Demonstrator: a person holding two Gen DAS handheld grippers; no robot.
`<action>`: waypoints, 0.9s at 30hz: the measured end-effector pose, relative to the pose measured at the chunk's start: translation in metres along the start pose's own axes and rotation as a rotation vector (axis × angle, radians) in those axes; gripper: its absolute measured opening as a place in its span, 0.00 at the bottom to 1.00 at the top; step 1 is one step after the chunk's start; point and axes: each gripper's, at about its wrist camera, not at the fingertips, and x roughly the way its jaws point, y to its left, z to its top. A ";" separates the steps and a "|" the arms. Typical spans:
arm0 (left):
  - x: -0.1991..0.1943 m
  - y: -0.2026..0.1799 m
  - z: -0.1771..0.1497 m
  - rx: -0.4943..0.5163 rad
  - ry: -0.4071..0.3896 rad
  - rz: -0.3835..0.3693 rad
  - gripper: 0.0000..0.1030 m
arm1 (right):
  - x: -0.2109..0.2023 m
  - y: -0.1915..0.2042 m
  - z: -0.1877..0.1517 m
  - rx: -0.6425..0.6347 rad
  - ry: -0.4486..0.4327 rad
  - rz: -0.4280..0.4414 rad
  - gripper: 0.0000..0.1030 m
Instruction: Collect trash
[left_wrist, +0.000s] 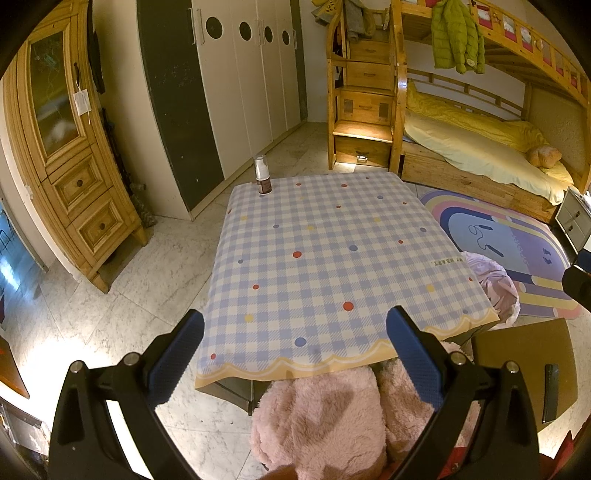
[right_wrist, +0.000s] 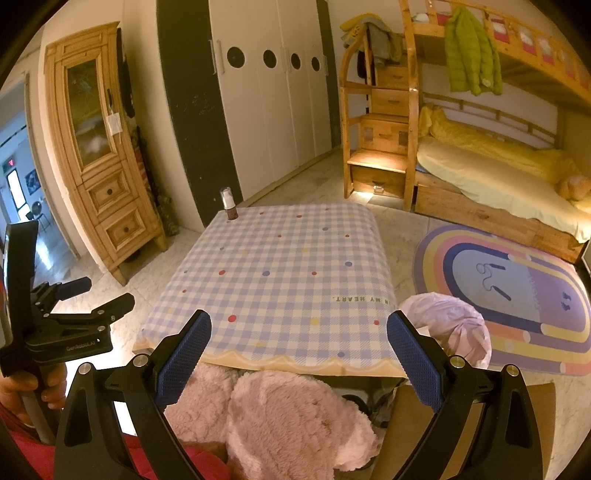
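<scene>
A small brown bottle with a clear plastic cap (left_wrist: 262, 175) stands upright at the far left corner of the blue-and-white checked tablecloth (left_wrist: 325, 258), while a crumpled pale pink plastic bag (right_wrist: 448, 328) gapes open on the floor just beside the table's right edge.

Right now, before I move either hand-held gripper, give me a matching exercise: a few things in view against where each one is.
Things:
1. bottle
2. bin bag
3. green jacket
4. rug

Places:
A. hanging from the upper bunk rail
B. on the floor by the lower bunk
C. far left corner of the table
D. beside the table's near right corner

Pairs: 1-C, 2-D, 3-A, 4-B
</scene>
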 end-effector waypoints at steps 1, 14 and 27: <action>0.000 0.000 0.000 -0.001 0.000 0.000 0.93 | 0.000 0.000 0.000 0.000 0.000 -0.001 0.92; 0.000 0.001 0.000 -0.001 0.000 -0.001 0.93 | 0.000 0.000 0.002 0.002 0.001 -0.001 0.92; 0.010 -0.006 0.007 0.025 0.000 -0.006 0.93 | 0.004 -0.014 -0.002 0.037 -0.009 -0.034 0.92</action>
